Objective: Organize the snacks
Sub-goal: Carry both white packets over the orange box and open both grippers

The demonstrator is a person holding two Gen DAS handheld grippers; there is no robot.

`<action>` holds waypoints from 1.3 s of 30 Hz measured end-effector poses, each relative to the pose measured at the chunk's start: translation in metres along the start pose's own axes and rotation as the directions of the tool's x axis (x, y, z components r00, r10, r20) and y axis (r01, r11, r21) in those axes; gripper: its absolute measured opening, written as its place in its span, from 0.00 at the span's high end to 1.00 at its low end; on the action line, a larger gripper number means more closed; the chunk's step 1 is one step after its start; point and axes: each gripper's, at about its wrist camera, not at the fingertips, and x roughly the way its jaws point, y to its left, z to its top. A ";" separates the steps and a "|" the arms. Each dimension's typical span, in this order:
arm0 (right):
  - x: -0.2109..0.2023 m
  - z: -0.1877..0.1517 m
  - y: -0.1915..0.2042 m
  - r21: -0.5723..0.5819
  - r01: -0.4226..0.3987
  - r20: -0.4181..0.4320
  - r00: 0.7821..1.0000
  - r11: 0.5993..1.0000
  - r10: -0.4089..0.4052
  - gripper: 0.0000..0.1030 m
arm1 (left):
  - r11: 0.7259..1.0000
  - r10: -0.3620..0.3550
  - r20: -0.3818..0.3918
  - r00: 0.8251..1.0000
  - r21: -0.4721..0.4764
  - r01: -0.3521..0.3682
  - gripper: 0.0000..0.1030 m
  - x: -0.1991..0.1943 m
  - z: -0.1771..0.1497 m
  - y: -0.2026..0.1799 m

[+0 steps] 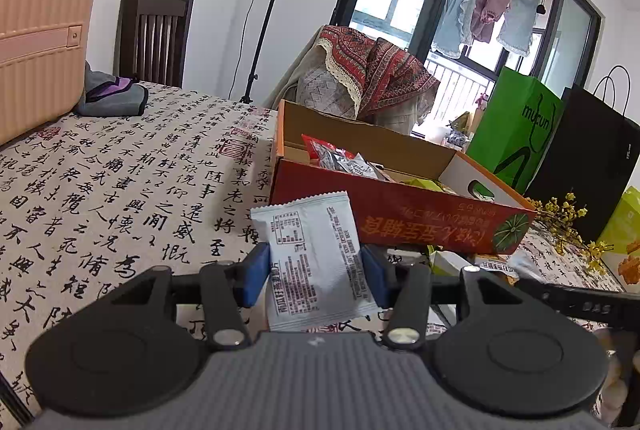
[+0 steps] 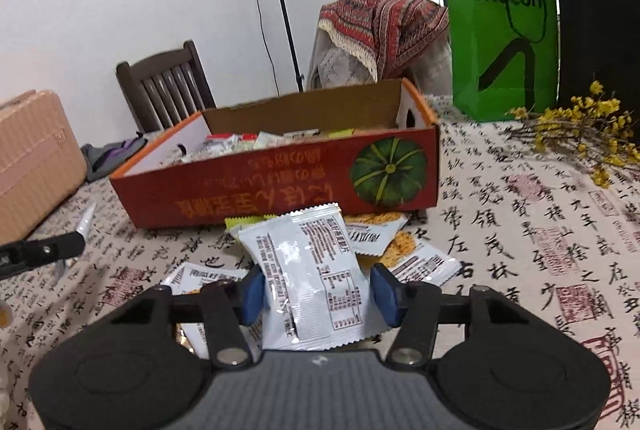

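Clamping a white snack packet (image 1: 314,262) apiece, the left gripper (image 1: 316,272) and right gripper (image 2: 318,292) hold theirs (image 2: 316,278) before the open orange box (image 2: 280,174), apparently for dropping in.

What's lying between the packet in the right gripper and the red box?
In the right wrist view, more loose snack packets lie on the calligraphy tablecloth before the red cardboard box.
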 end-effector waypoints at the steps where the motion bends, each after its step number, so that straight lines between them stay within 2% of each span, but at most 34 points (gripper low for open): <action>1: -0.004 0.000 -0.001 0.001 0.005 0.009 1.000 1.000 -0.005 0.47 | 1.000 -0.002 0.000 1.000 0.000 0.002 0.50 0.000 0.000 0.000; 12: -0.047 0.013 -0.014 0.021 0.012 0.112 0.994 1.000 -0.014 0.48 | 0.999 -0.037 0.024 0.999 0.013 0.037 0.50 -0.014 0.006 -0.013; 19: -0.059 0.029 -0.012 0.012 -0.004 0.160 0.987 1.000 0.002 0.48 | 0.998 -0.047 0.045 0.998 0.032 0.045 0.50 -0.030 0.021 -0.029; 29: -0.052 0.062 -0.008 0.008 0.003 0.190 0.982 1.000 -0.004 0.48 | 0.997 -0.051 0.090 0.995 0.068 0.045 0.50 -0.036 0.061 -0.062; 39: -0.018 0.099 -0.007 0.019 0.030 0.192 0.981 0.999 -0.033 0.48 | 0.997 -0.039 0.098 0.994 0.069 0.032 0.50 0.001 0.103 -0.080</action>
